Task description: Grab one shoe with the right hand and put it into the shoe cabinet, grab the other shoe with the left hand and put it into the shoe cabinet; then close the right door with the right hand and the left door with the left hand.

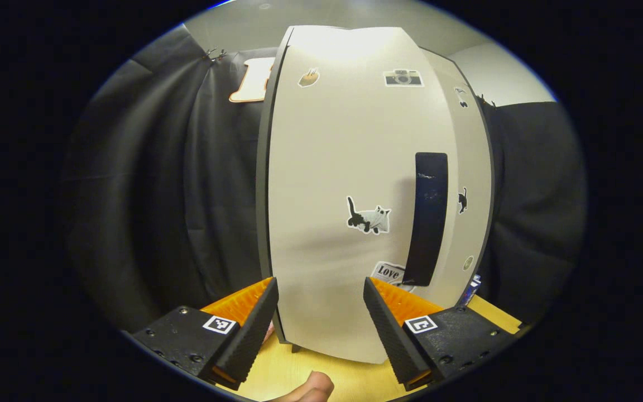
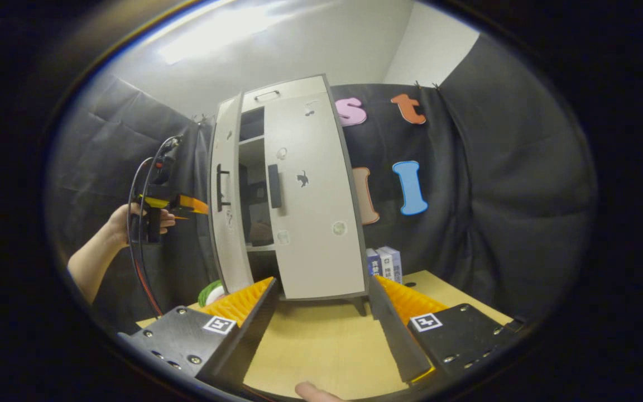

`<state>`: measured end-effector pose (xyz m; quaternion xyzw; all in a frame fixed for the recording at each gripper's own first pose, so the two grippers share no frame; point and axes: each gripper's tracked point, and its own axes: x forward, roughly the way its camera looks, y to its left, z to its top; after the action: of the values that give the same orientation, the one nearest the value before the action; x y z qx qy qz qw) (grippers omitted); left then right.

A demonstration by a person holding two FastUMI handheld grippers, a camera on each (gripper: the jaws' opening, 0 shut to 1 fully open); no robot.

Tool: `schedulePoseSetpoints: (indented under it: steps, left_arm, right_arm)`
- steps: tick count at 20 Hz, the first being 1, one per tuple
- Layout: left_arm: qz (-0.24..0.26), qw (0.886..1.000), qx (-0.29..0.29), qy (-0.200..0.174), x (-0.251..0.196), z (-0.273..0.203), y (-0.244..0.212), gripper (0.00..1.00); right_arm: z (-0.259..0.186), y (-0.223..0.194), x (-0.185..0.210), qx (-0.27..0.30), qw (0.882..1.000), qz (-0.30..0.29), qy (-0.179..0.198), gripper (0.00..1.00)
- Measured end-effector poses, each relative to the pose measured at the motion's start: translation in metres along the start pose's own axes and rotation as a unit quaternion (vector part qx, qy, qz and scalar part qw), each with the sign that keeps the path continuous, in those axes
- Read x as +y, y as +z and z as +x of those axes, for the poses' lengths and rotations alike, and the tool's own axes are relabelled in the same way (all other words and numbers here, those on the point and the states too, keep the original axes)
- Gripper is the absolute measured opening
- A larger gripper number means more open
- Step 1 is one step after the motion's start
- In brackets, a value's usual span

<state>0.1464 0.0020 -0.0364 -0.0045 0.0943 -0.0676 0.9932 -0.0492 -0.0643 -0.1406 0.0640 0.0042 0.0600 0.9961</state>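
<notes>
On booth tabletop: shoe cabinet (image 2: 299, 195) stands upright on wood table (image 2: 321, 346), w/ right door (image 2: 313, 201) looking shut or nearly so, left door (image 2: 226, 206) swung part-open.
Cabinet: pale panels, dark edges, stickers on fronts; looks stiff and boxy, raised on short legs.
Left door: in left gripper view it faces the camera, dark vertical handle (image 1: 427, 218) near its free edge. Judged light, rigid, free-swinging on hinges; smooth face may be slippery, so push flat on panel near handle side, or hook the handle.
Shoes: dark shape (image 2: 257, 192) and a brownish one (image 2: 260, 231) on shelves through the gap, prob. the pair; too small to confirm.
Left gripper (image 1: 320, 312): tongs wide, nothing between them, close to left door's lower face; contact unclear. Right gripper view shows it at door's outer side, held by a hand (image 2: 126, 223).
Right gripper (image 2: 324, 318): tongs wide, empty, low over table, apart from cabinet.
Books (image 2: 384, 262): small stack beside cabinet's right foot.
Stage, as judged: left door is what's left to close.
</notes>
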Motion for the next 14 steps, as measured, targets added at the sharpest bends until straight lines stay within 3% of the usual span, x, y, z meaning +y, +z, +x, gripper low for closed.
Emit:
schedulePoseSetpoints:
  steps: [8, 11, 14]
  left_arm:
    - [0.007, 1.000, -0.023, -0.007, -0.011, -0.033, -0.005, 0.95]
    - [0.003, 1.000, -0.029, -0.009, -0.018, -0.054, -0.008, 0.94]
    - [0.008, 0.999, -0.039, -0.007, -0.022, -0.070, -0.014, 0.94]
  right_arm:
    - [0.001, -0.001, -0.001, 0.005, 1.000, 0.010, -0.011, 0.98]
    - [0.005, 0.002, -0.005, -0.001, 0.999, 0.007, -0.036, 0.98]
    - [0.005, 0.013, 0.005, 0.005, 1.000, 0.006, -0.026, 0.98]
